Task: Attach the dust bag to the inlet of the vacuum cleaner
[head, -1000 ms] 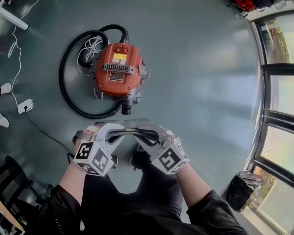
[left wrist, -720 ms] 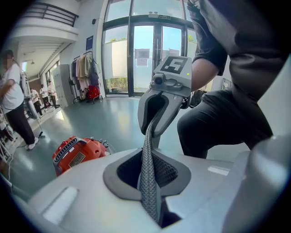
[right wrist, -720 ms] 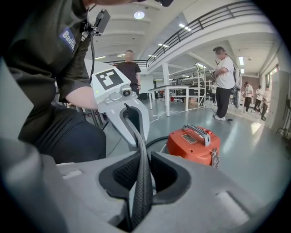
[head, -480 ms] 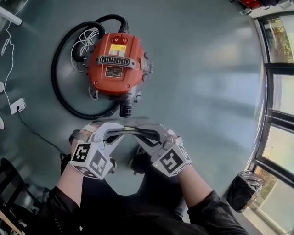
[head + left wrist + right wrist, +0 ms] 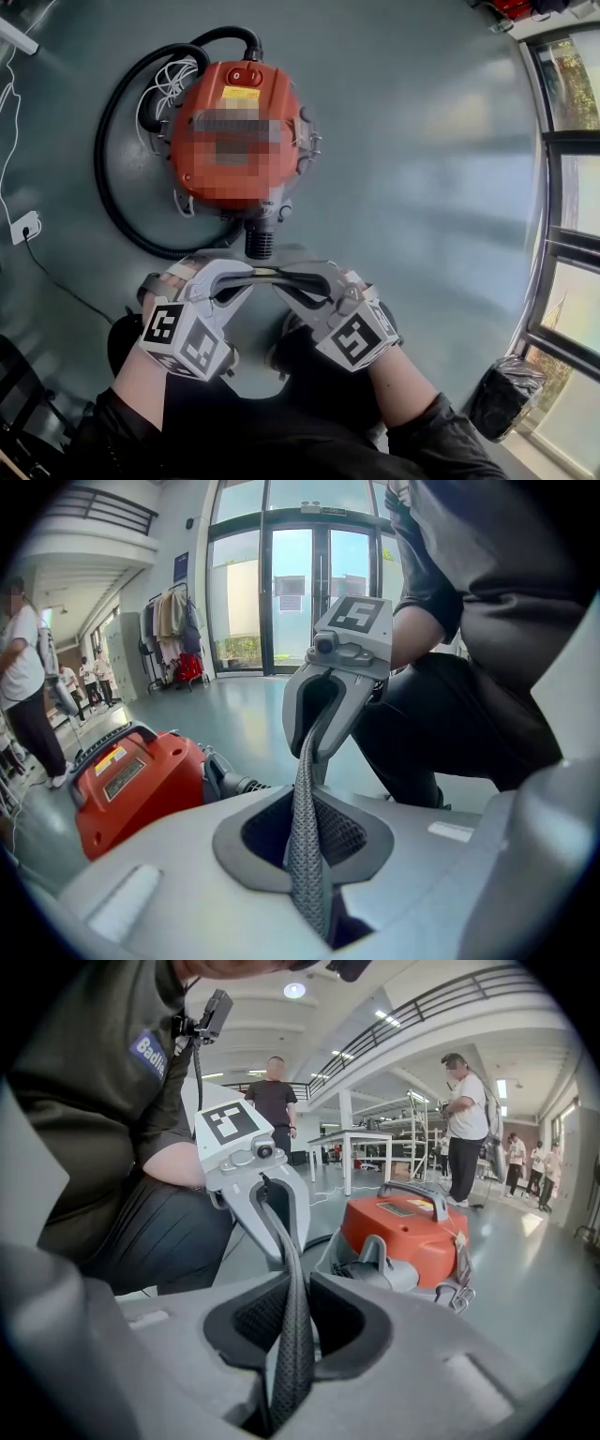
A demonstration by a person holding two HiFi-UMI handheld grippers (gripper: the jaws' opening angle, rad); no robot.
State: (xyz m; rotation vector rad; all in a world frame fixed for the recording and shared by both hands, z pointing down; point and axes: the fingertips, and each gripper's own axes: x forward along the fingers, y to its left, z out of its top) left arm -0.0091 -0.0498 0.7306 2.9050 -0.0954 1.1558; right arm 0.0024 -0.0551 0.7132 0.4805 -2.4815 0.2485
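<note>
Vacuum cleaner (image 5: 211, 94), red-orange body, sits on grey floor (image 5: 422, 187). Its ribbed black inlet (image 5: 260, 242) points toward the person. A black hose (image 5: 105, 159) loops round the vacuum's left flank as the head view shows it, with a white cord (image 5: 169, 94) bundled against the same side. Just in front of the inlet, left gripper (image 5: 251, 276) and right gripper (image 5: 279, 279) meet almost tip to tip. The dust bag (image 5: 306, 855) shows as a grey mesh edge pulled taut between them. It is near the inlet, in line with it and not on it. Left gripper view: jaws clamped on the mesh, pads pressing it. Right gripper view: the same, jaws pinching the mesh strip. Bystanders (image 5: 464, 1138) stand beyond the vacuum's far side.
</note>
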